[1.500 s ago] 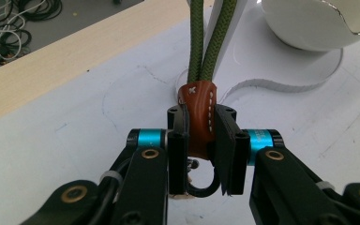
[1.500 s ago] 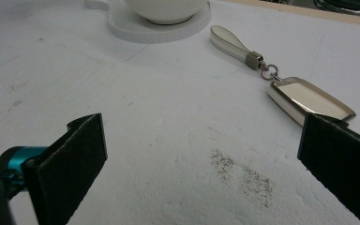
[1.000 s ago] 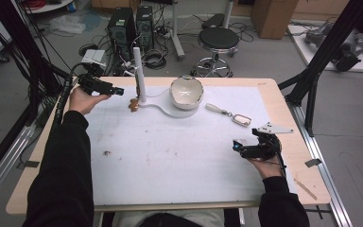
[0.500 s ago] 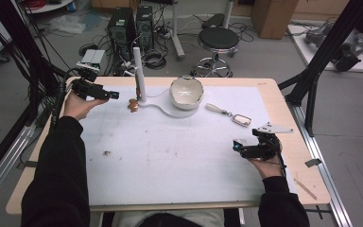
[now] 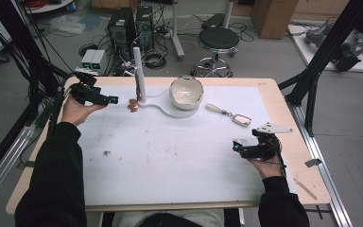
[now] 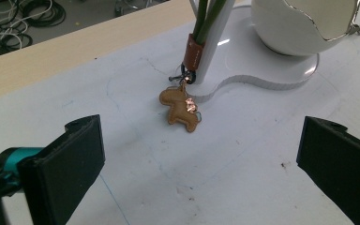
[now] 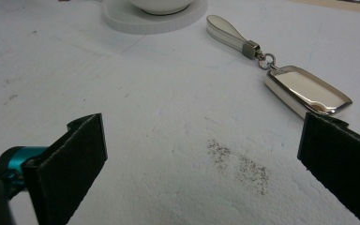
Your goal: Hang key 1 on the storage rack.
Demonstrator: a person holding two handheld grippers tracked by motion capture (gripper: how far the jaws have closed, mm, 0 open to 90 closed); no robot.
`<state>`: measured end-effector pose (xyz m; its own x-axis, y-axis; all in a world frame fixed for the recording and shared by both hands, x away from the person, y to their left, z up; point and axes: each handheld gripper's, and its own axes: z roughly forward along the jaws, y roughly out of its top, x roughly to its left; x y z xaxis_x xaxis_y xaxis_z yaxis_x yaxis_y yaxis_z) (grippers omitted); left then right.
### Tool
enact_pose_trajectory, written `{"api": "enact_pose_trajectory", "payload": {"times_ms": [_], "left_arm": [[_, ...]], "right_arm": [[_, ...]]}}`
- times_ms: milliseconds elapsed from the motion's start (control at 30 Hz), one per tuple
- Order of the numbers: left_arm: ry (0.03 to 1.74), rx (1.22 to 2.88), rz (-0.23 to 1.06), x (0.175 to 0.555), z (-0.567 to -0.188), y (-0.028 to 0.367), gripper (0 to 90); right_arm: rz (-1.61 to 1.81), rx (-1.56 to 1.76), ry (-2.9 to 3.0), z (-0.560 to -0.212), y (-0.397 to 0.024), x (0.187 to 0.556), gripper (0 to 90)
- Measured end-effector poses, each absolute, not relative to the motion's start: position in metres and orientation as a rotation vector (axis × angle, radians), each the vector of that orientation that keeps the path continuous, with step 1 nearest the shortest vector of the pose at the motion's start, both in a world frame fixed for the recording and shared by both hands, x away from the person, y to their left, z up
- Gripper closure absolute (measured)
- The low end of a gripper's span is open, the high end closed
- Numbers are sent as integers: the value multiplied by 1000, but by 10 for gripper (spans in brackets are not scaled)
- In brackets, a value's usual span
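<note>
A brown horse-shaped keychain (image 6: 182, 108) lies on the white mat at the foot of a white post (image 5: 138, 71). Its green loop and brown clasp (image 6: 193, 51) run up the post. My left gripper (image 6: 197, 154) points at it from a short way off; its jaws have just been opening and nothing is between them. In the high view the left gripper (image 5: 113, 100) sits left of the keychain (image 5: 133, 105). My right gripper (image 7: 201, 159) rests open near the table's right side (image 5: 238, 147). A silver key fob (image 7: 307, 95) with a white strap lies just beyond it.
The post stands on a white base (image 5: 168, 109) that carries a white bowl (image 5: 186, 91). The key fob (image 5: 241, 119) lies right of the bowl. Black frame legs (image 5: 312, 90) flank the table. A stool and computers stand beyond the far edge.
My left gripper has drawn back a little to the left, away from the post. The keychain stays at the post's foot. The right gripper has not moved.
</note>
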<state>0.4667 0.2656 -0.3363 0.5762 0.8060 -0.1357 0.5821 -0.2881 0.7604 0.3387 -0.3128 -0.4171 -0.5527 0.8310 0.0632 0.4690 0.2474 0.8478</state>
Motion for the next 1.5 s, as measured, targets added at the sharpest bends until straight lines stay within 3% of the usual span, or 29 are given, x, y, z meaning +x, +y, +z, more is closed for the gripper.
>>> {"api": "enact_pose_trajectory", "payload": {"times_ms": [1500], "left_arm": [[1041,1920,355,380,-386,265,17]], "right_arm": [[1169,1170,2160,-423,-306,340,6]]}}
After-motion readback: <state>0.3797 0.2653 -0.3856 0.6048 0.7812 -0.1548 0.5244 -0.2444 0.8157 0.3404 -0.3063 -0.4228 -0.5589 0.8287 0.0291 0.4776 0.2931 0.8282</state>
